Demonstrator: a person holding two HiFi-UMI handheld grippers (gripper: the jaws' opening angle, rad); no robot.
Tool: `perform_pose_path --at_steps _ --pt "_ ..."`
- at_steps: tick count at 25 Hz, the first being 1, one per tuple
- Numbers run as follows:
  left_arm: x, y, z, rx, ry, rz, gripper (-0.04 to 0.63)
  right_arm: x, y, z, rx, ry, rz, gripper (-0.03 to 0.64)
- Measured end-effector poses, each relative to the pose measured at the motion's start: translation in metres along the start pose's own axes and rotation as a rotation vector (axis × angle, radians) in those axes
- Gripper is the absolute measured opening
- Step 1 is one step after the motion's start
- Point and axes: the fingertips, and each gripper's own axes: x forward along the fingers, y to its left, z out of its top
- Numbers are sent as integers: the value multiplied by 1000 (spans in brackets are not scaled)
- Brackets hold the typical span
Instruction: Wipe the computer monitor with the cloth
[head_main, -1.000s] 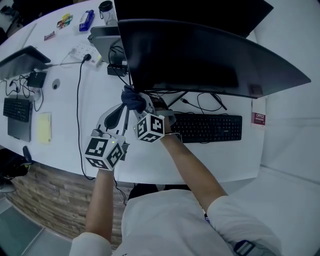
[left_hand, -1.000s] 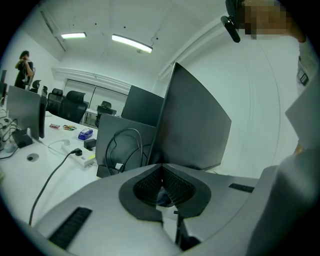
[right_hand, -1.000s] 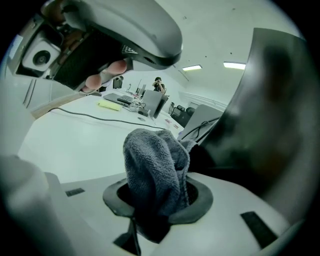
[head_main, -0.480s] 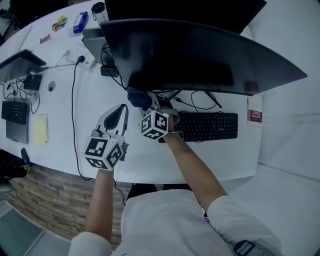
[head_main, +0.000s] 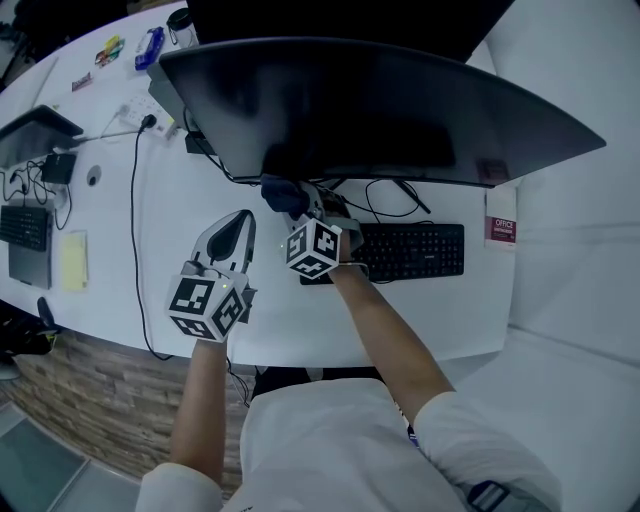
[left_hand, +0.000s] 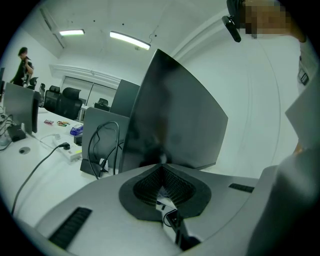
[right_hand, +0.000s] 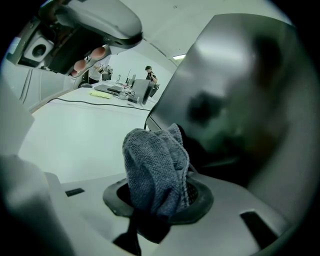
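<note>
Shifted a little to the right since a second ago, the right gripper (head_main: 305, 210) is now seen tucked closer under the lower edge of the monitor (head_main: 380, 110), while the left gripper (head_main: 232, 232) has been kept in its place over the desk (head_main: 180, 230). The right jaws are clamped on the cloth (right_hand: 156, 167), a grey-blue bundle that is bunched up and stands out past the fingertips. The cloth is held just before the dark screen, near its lower left part; whether it touches the glass cannot be told. Over on the left, the jaws are drawn together with nothing between them, and they are pointed toward the monitor from well short of it. A black keyboard (head_main: 410, 252) is laid just to the right of the right gripper, and loose cables (head_main: 395, 205) are looped between it and the monitor.
</note>
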Motion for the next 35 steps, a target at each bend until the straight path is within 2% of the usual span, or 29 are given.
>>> perform_pose_path --at_steps 14,35 --pt "40 -54 -12 13 29 -41 12 -30 -41 -69 59 63 -41 138" --pt "98 -137 -21 53 64 -117 12 -88 -104 -153 228 63 -166 137"
